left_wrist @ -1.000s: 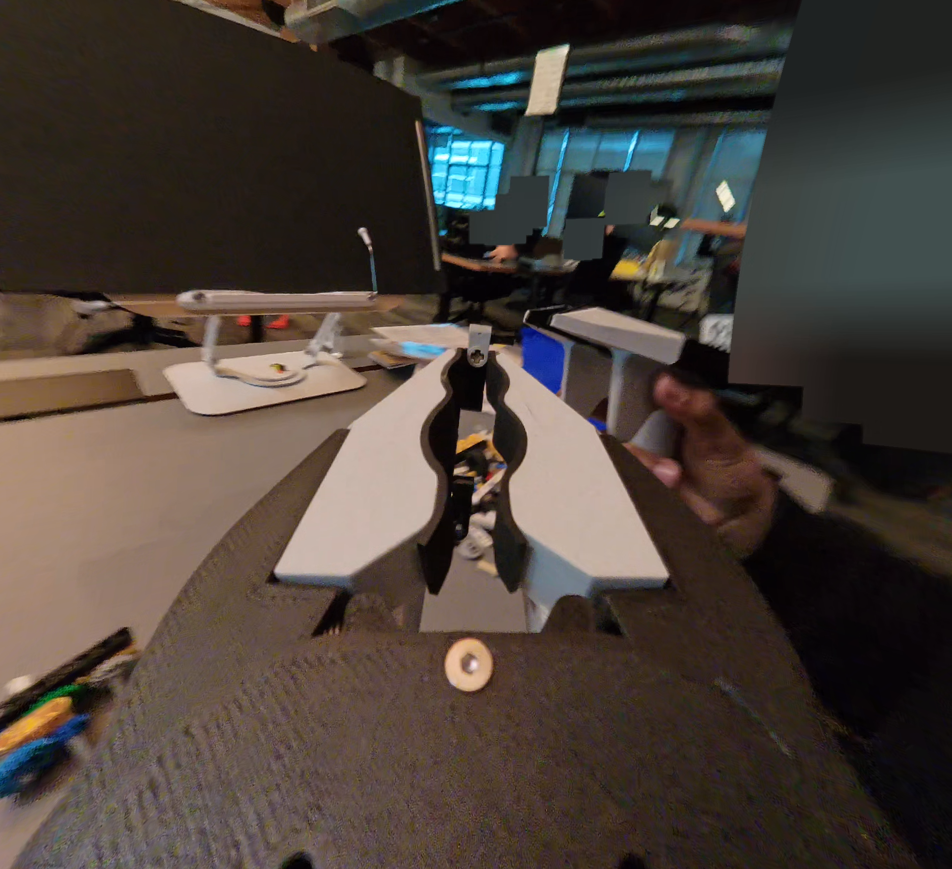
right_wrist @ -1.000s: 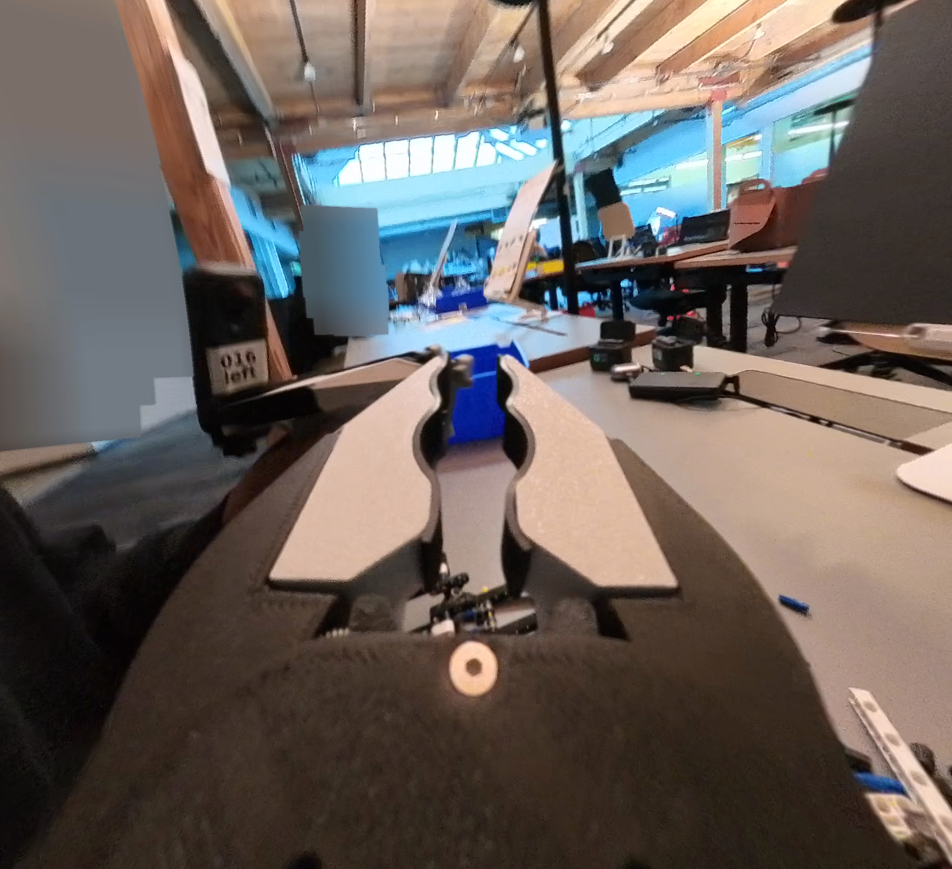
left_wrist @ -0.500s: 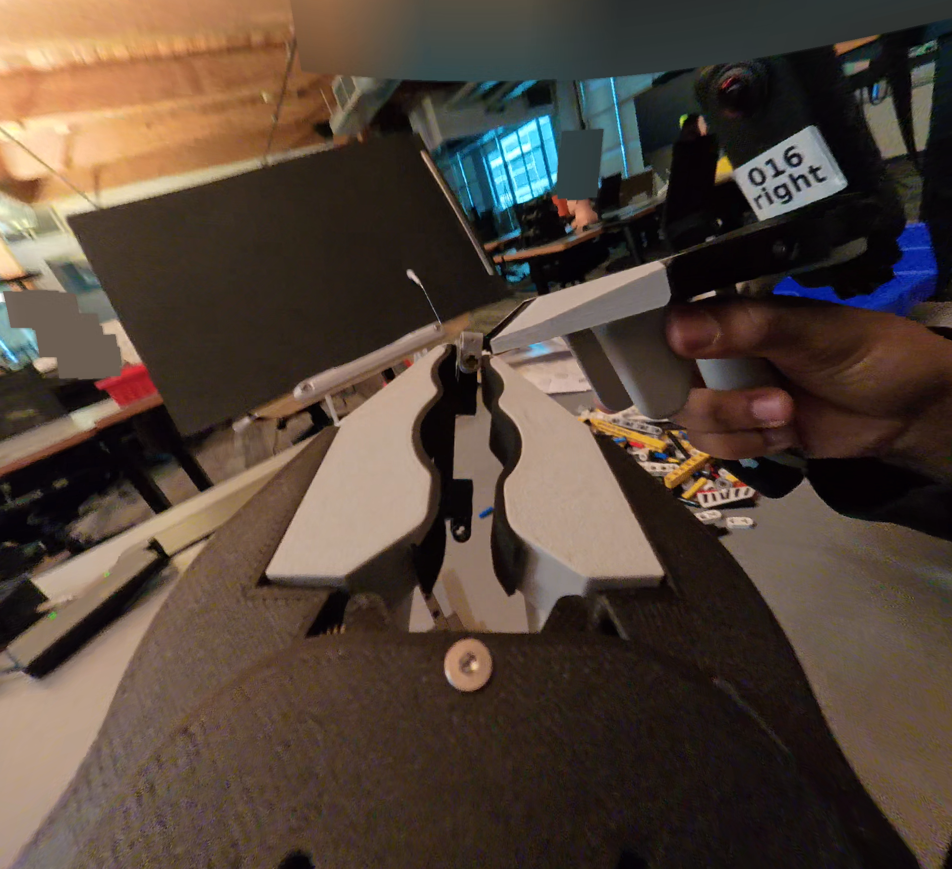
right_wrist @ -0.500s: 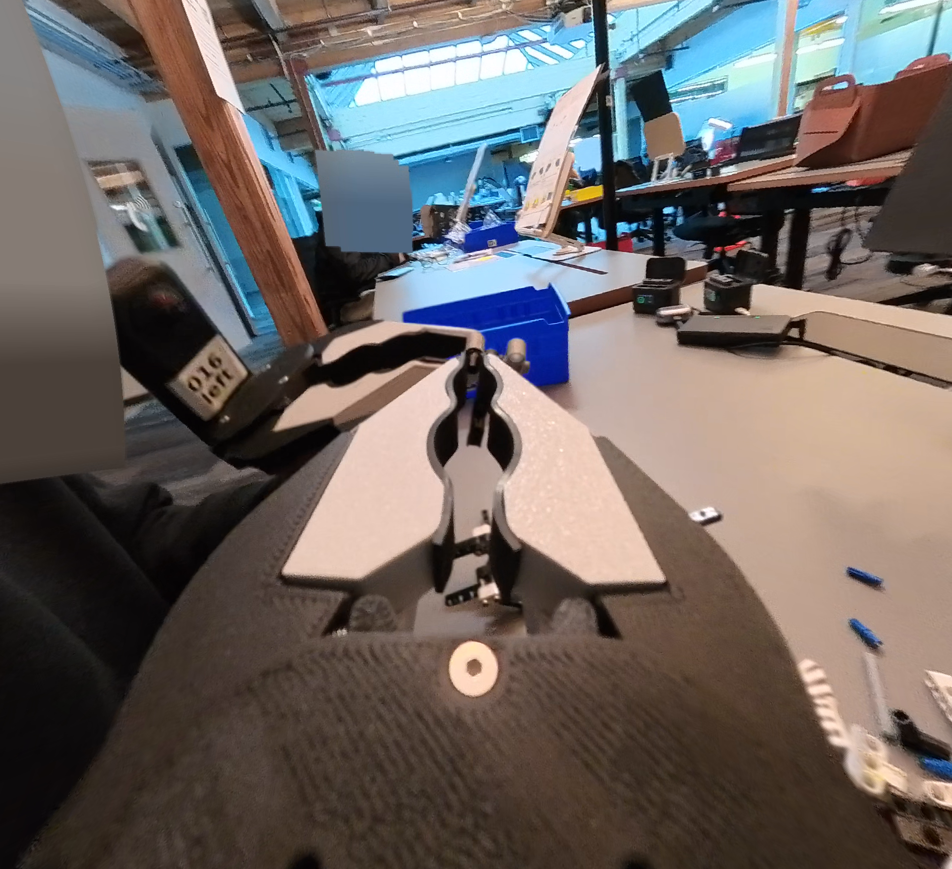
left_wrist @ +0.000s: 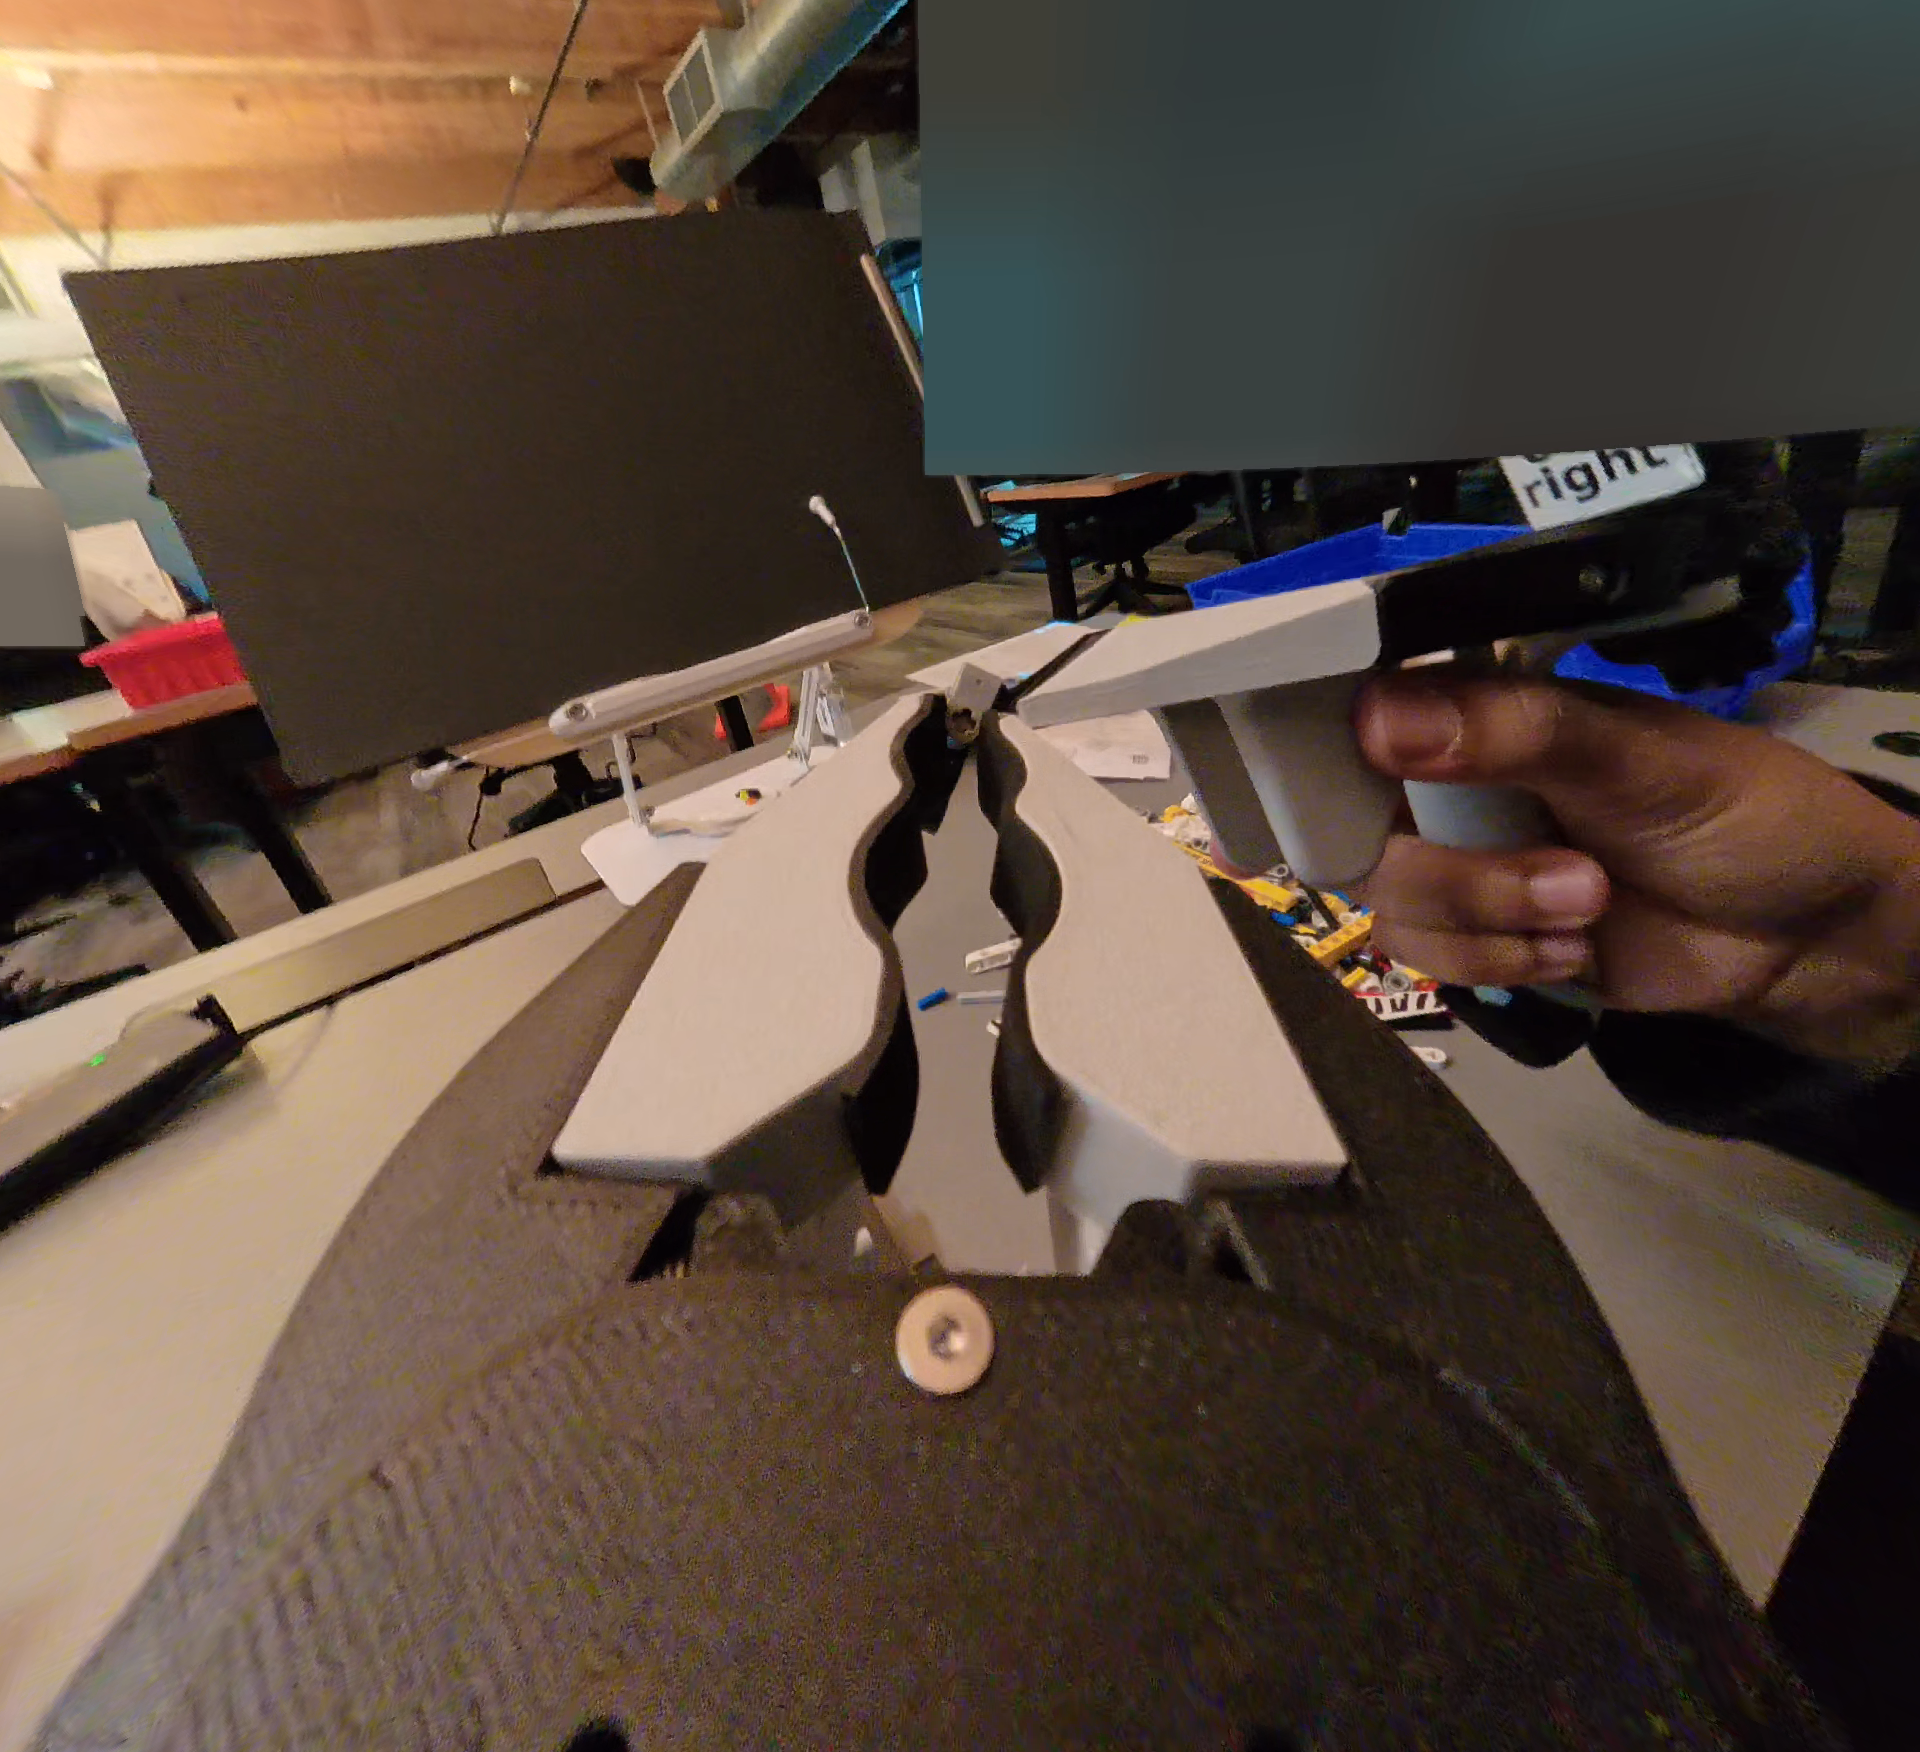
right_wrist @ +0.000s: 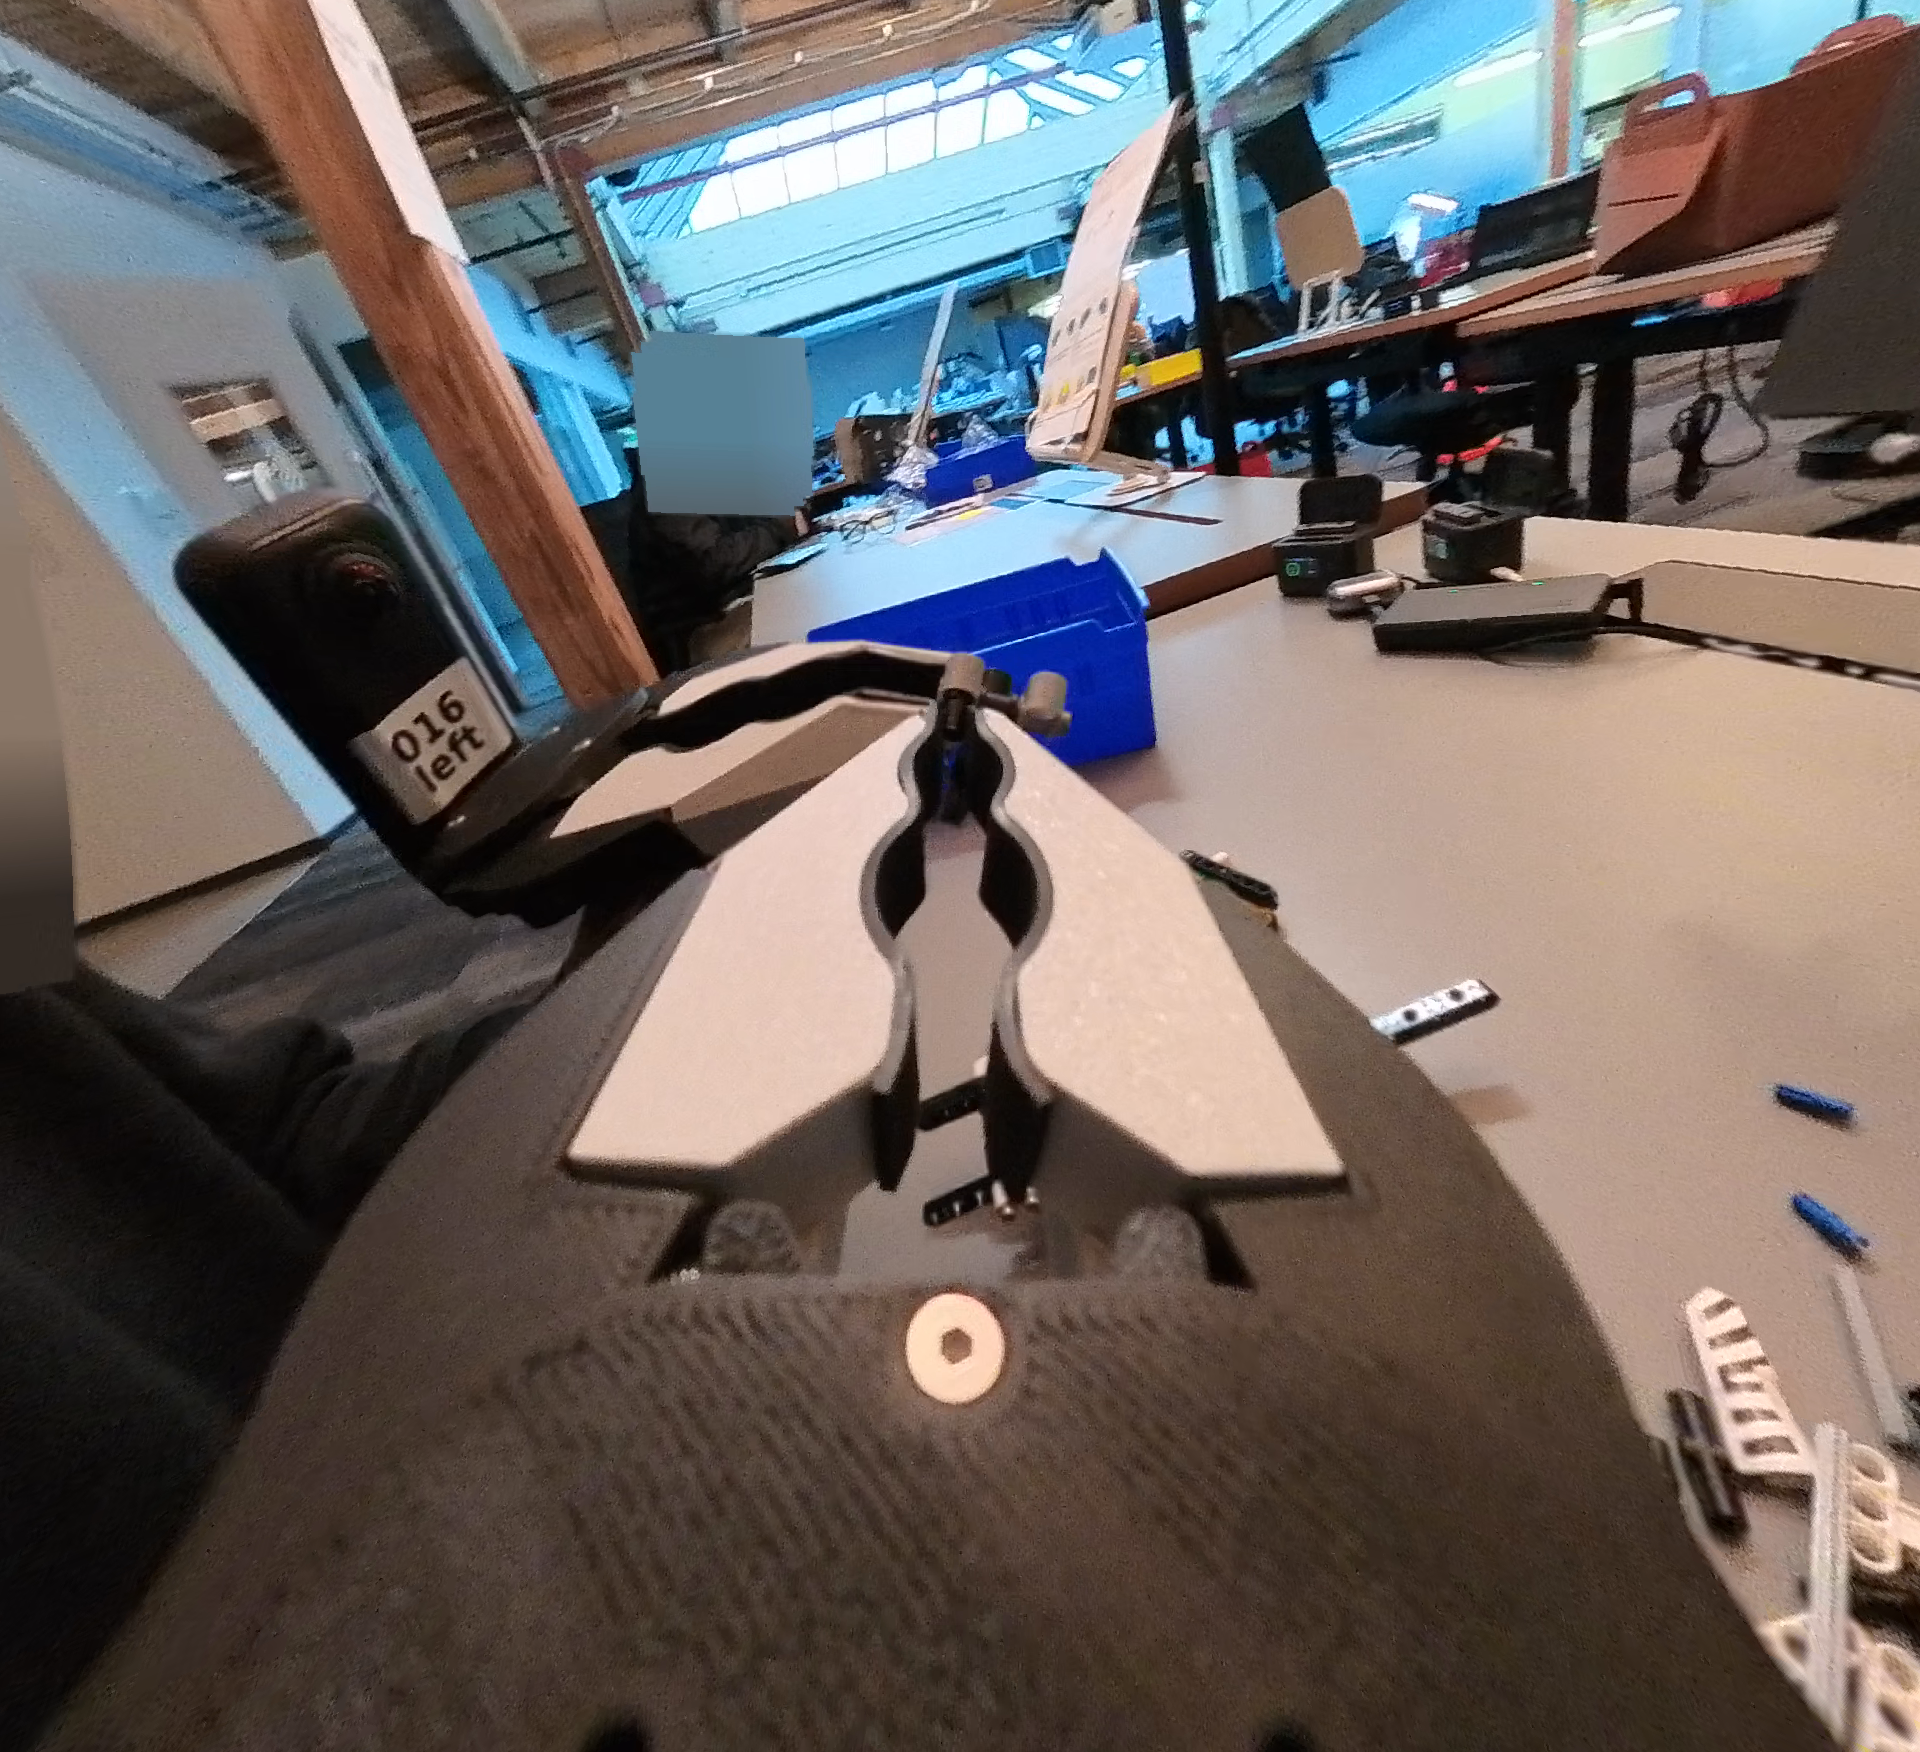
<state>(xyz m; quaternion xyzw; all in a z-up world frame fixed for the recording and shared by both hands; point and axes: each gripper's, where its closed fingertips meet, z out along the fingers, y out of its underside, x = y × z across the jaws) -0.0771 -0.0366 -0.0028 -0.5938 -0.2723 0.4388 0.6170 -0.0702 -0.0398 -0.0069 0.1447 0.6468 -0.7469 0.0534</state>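
While both grippers are raised above the grey counter [right_wrist: 1507, 819], their tips meet over one small part. The left gripper [left_wrist: 961, 720] has its jaws pinched on a small grey-and-black connector piece [left_wrist: 971, 700], which sits at the very tips; the wider hollows of the jaws behind it are open to the counter below. The right gripper [right_wrist: 961, 715] has its jaws pressed together on a thin black stem of that same piece [right_wrist: 956, 700], with two grey knobs showing at the tips, one above the jaws and one [right_wrist: 1049, 703] to their right. In the left wrist view, one hand [left_wrist: 1621, 871] holds the right gripper's handle, and that gripper reaches in from the right to touch the piece.

Counts on the counter:
- One blue bin [right_wrist: 1039, 653], just behind the gripper tips.
- Two loose blue pins [right_wrist: 1813, 1102] at right, well apart from the jaws.
- One black strip with holes [right_wrist: 1439, 1006], near the right gripper.
- One pile of mixed yellow, white and black building pieces [left_wrist: 1320, 923], below the hand.
- One flat black box with a cable [right_wrist: 1486, 616] and two small black cases [right_wrist: 1330, 549] farther back.
- One white stand [left_wrist: 717, 674] before a black board [left_wrist: 499, 497].
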